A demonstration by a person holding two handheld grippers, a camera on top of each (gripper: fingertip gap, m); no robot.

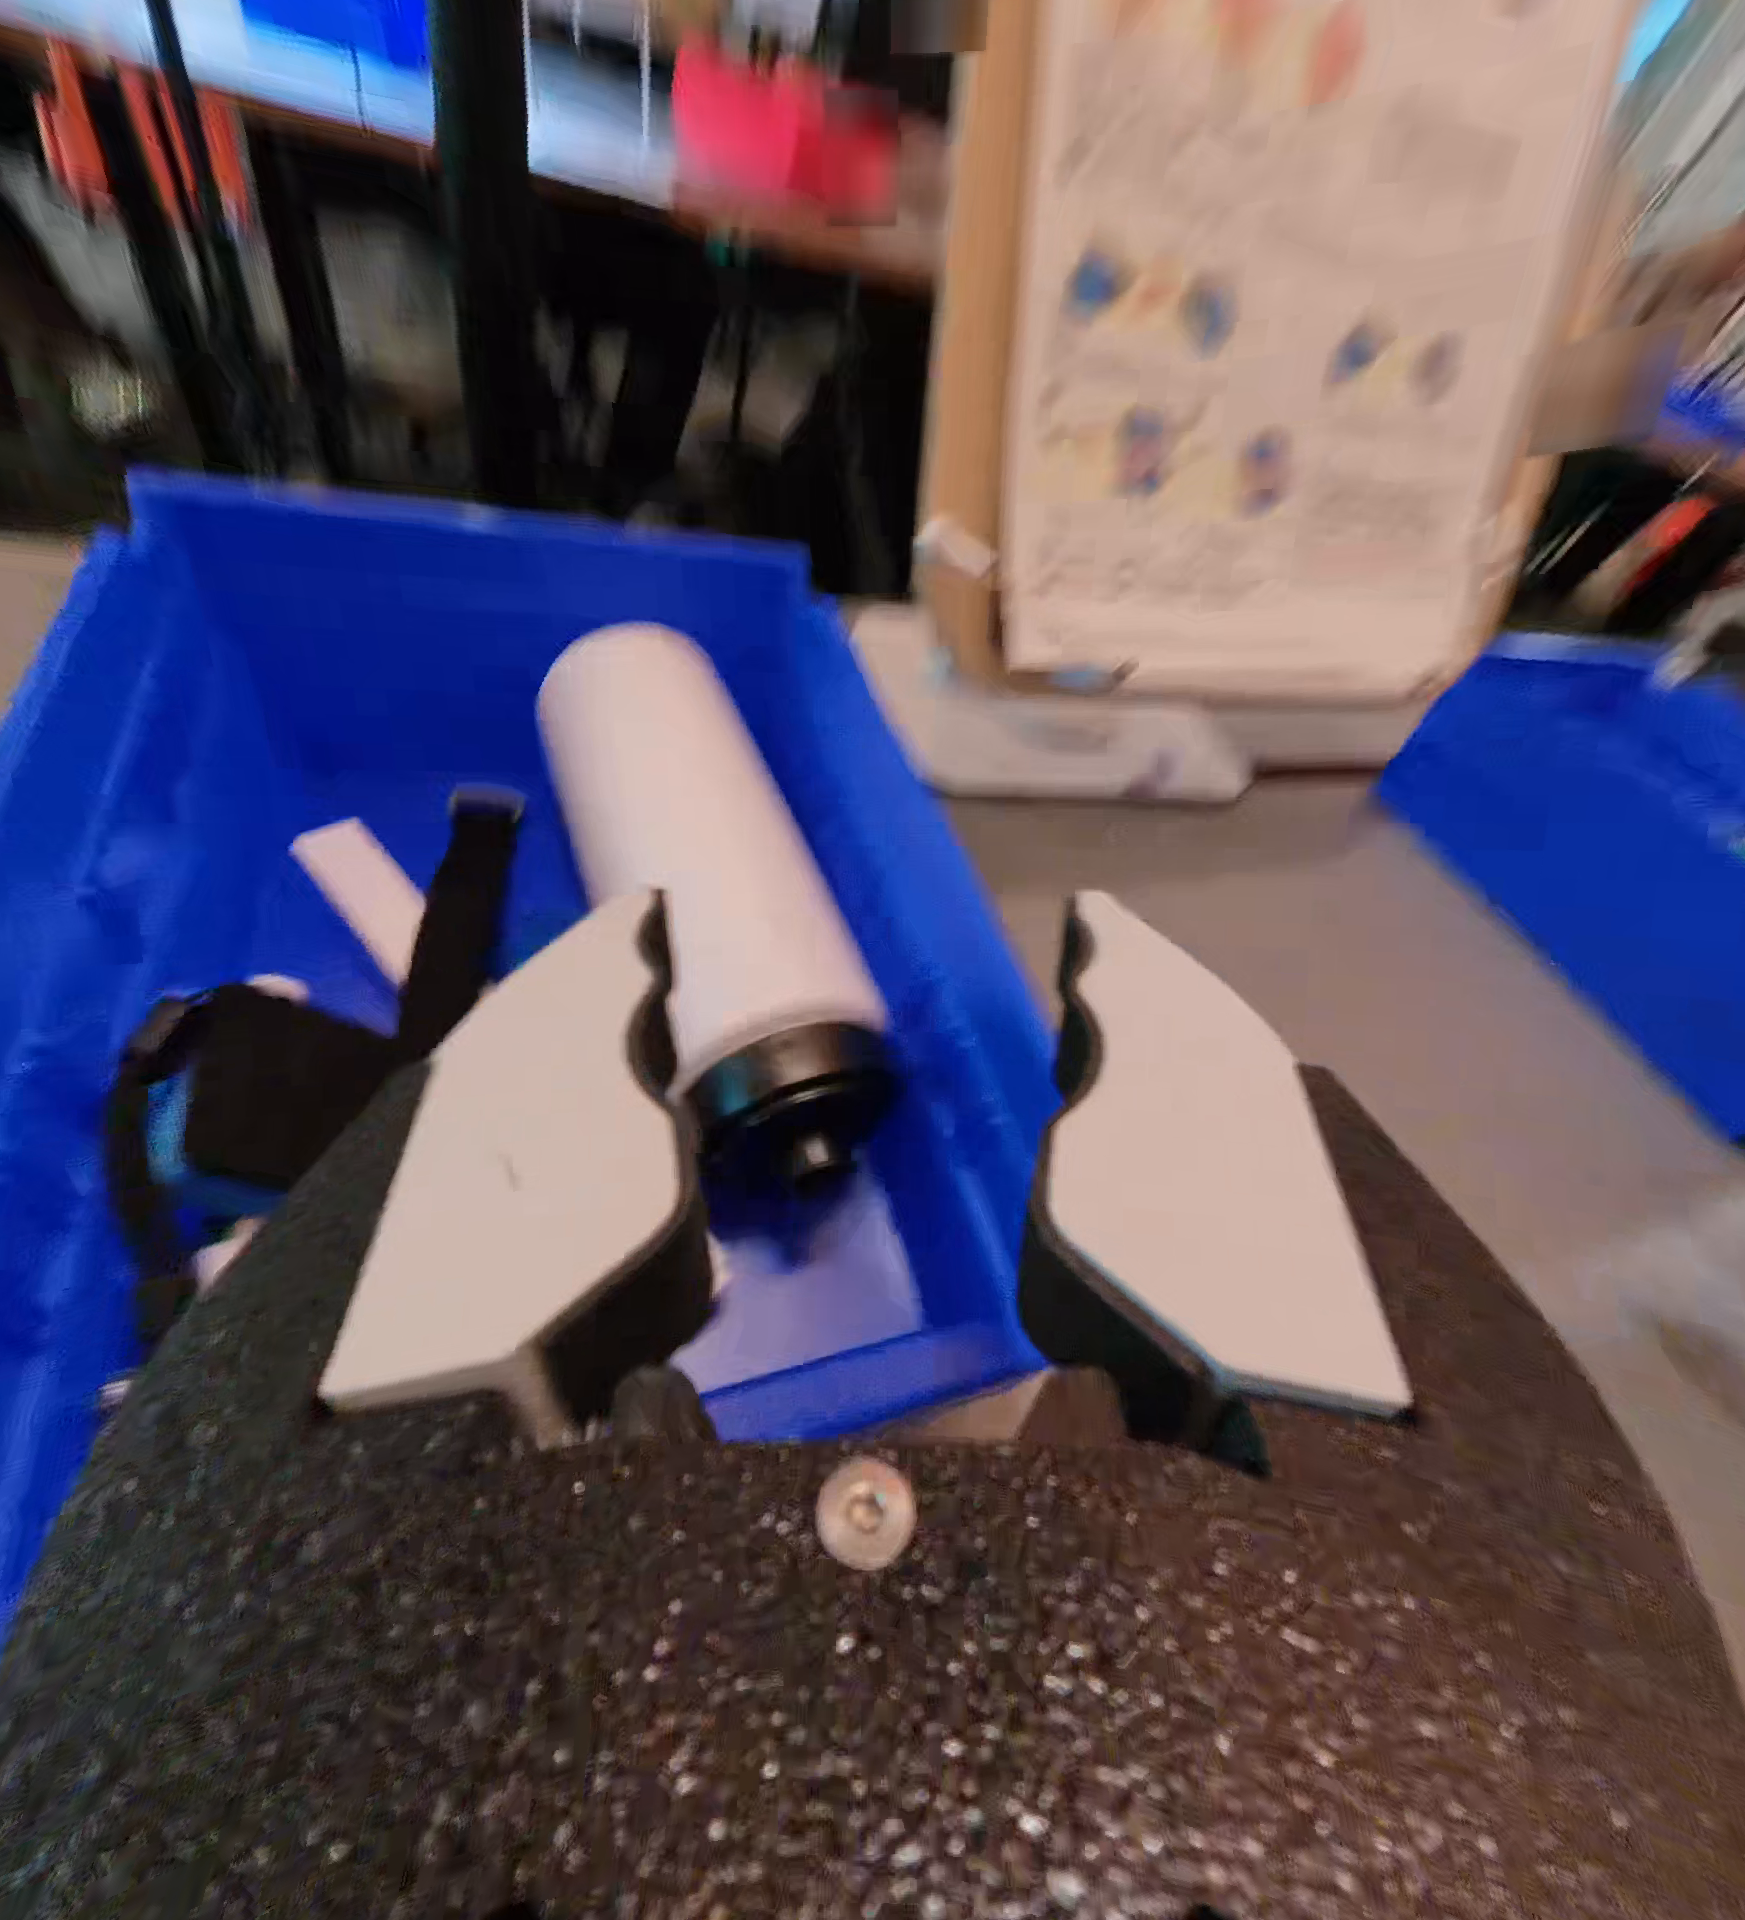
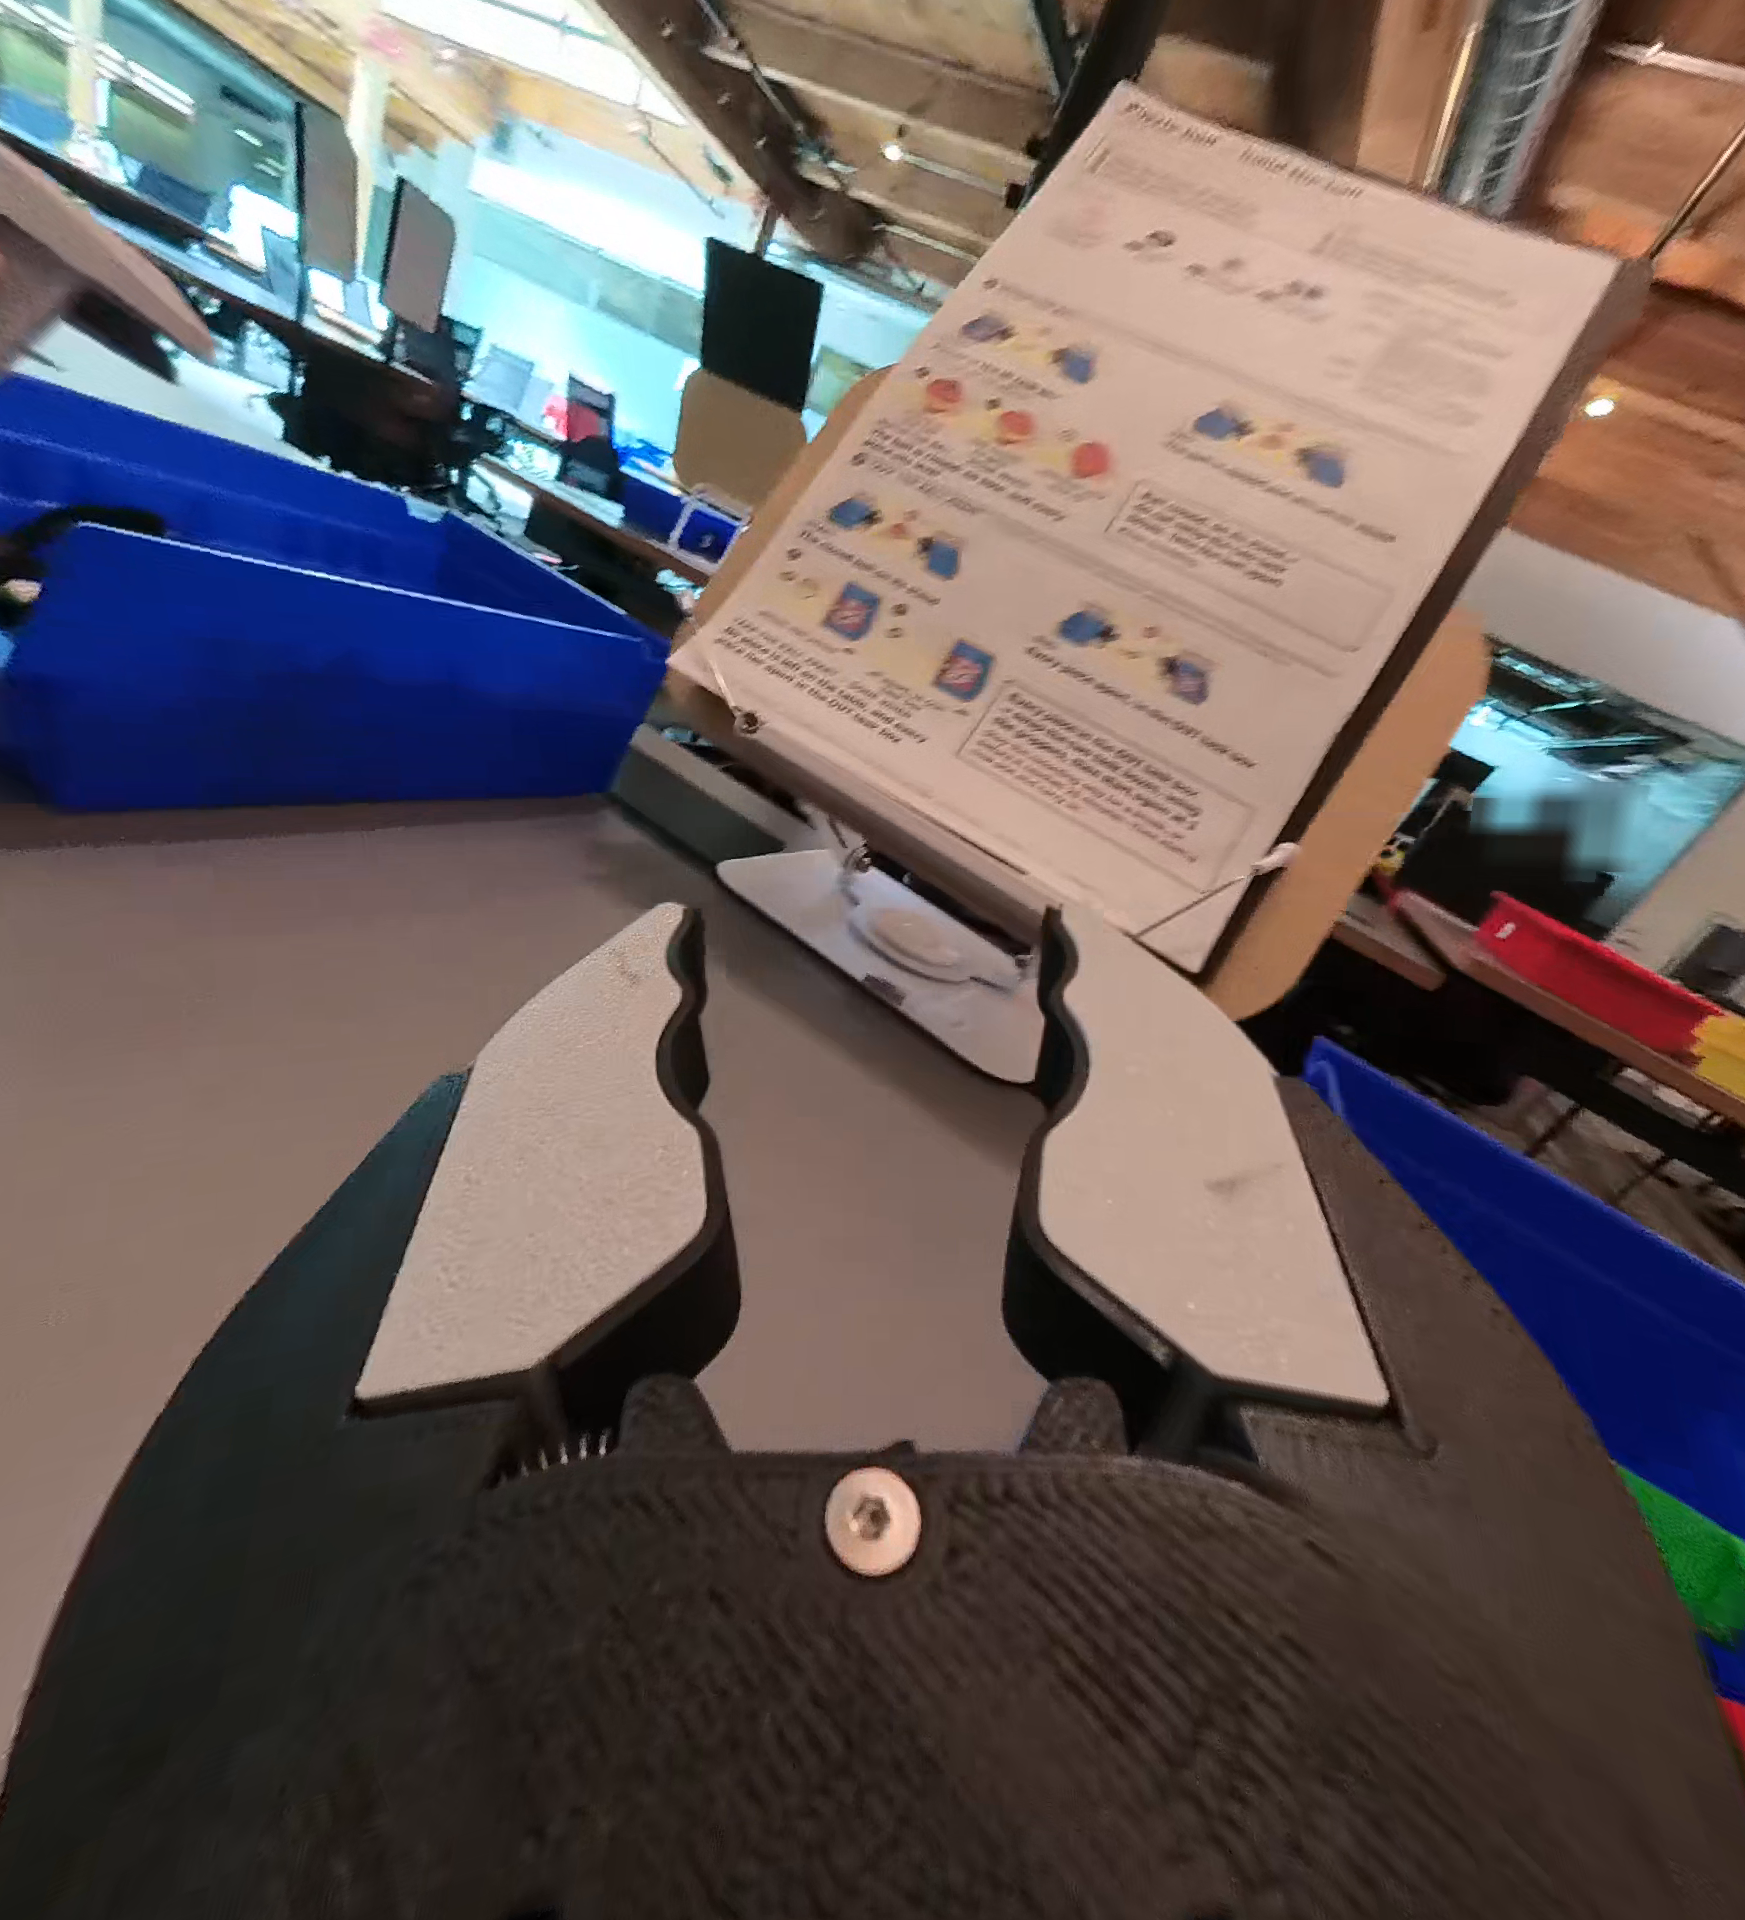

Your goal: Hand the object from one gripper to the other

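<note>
A white cylinder with a black cap (image 1: 712,883) lies in a blue bin (image 1: 255,623) along with a black strap (image 1: 452,914) and small white pieces. My left gripper (image 1: 863,925) is open above the bin's right side; the cylinder lies just below, beside its left finger. The jaws hold nothing. My right gripper (image 2: 873,935) is open and empty over the grey table (image 2: 224,987). The blue bin also shows at the left of the right wrist view (image 2: 328,707).
A second blue bin (image 1: 1626,883) stands on the right; its wall shows close on the right of the right wrist view (image 2: 1626,1351). A printed sheet on a cardboard stand (image 2: 1107,540) rises at the table's back. The picture is motion-blurred in the left wrist view.
</note>
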